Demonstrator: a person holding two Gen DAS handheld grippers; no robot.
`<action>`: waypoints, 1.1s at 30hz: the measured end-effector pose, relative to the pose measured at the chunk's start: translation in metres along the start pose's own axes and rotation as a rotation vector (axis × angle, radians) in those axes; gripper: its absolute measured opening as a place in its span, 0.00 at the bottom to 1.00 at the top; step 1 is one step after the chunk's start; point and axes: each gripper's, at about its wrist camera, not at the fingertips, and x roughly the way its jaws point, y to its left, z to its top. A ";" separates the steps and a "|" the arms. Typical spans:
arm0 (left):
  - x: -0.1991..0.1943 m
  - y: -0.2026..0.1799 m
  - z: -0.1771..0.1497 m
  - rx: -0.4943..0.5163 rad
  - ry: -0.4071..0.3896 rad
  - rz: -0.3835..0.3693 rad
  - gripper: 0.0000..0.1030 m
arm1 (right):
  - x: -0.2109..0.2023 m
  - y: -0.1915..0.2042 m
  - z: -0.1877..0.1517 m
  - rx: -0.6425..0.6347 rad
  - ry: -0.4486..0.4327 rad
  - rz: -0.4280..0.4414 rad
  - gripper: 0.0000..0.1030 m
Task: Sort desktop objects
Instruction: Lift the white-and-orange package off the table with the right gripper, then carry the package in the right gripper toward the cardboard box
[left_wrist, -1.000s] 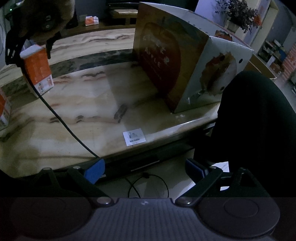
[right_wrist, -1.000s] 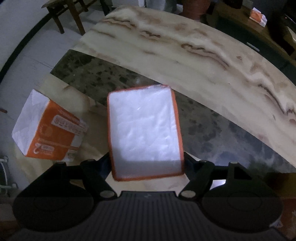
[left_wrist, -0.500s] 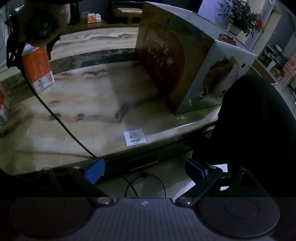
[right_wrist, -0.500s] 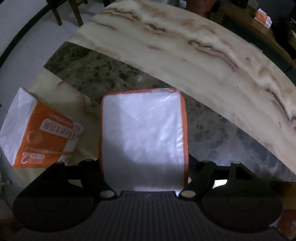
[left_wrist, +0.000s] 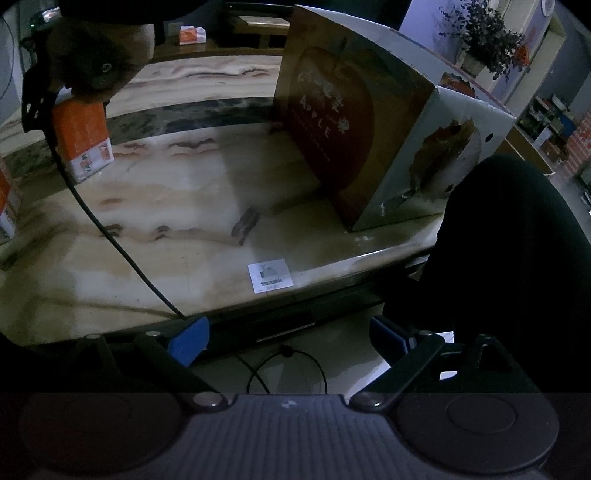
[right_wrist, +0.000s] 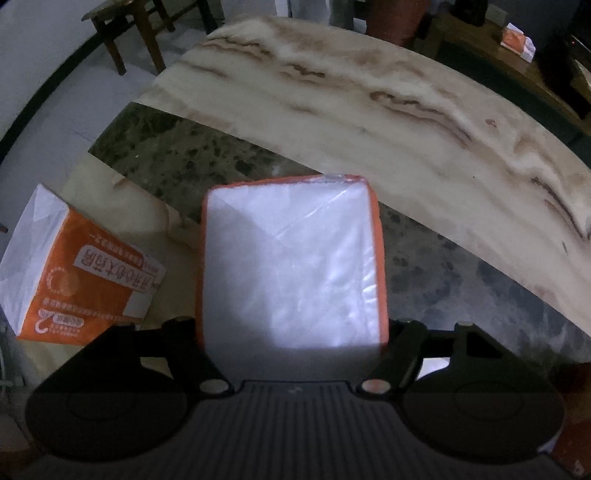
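My right gripper (right_wrist: 291, 332) is shut on an orange-and-white tissue pack (right_wrist: 291, 262), its white end facing the camera, held over the marble table (right_wrist: 406, 122). The same pack shows in the left wrist view (left_wrist: 83, 140), under the hand holding the right gripper, at the far left. A second tissue pack (right_wrist: 77, 269) lies on the table to the left of the held one. My left gripper (left_wrist: 288, 336) is open and empty, below the table's front edge, blue pads apart.
A large apple-print cardboard box (left_wrist: 369, 129) stands on the table's right side. A black cable (left_wrist: 110, 236) runs across the tabletop. A white label (left_wrist: 270, 275) sits near the front edge. A dark chair back (left_wrist: 517, 258) is at right. Another tissue pack (left_wrist: 7, 199) sits at the left edge.
The right gripper has lowered the held tissue pack toward the table, near the second pack. The left gripper has stayed almost still and open.
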 end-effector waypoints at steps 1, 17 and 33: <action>0.000 0.000 0.000 0.001 -0.001 -0.001 0.91 | -0.001 -0.001 -0.003 -0.004 -0.002 -0.006 0.73; -0.007 -0.003 0.005 -0.014 -0.044 -0.024 0.91 | -0.087 -0.077 -0.074 0.197 -0.185 0.079 0.71; -0.030 0.002 -0.008 -0.037 -0.280 0.012 0.91 | -0.272 -0.149 -0.304 0.299 -0.525 0.335 0.71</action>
